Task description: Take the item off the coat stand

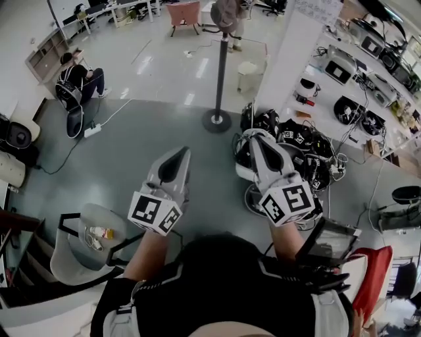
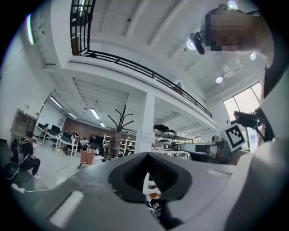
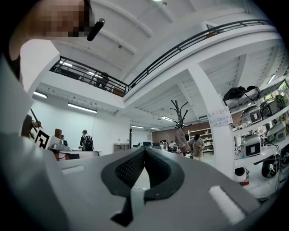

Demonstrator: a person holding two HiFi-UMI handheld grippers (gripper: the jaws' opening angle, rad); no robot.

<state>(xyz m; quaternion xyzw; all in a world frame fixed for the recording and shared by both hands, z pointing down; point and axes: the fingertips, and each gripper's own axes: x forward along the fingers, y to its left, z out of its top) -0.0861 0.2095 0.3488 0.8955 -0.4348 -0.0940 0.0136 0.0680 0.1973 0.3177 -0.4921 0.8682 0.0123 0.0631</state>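
Currently the left claw (image 1: 183,155) and right claw (image 1: 254,139) are closed and empty, aimed at the coat stand (image 1: 221,72) from well apart. The item (image 1: 227,13) hangs at its top, presumably pending approach.

Left gripper (image 1: 176,160) pointed forward ahead of the torso, jaws closed tip to tip, nothing between them; right gripper (image 1: 256,146) alongside, apart from it, jaws likewise closed and empty; left forearm (image 1: 141,260) and right forearm (image 1: 289,242) bare, extended.
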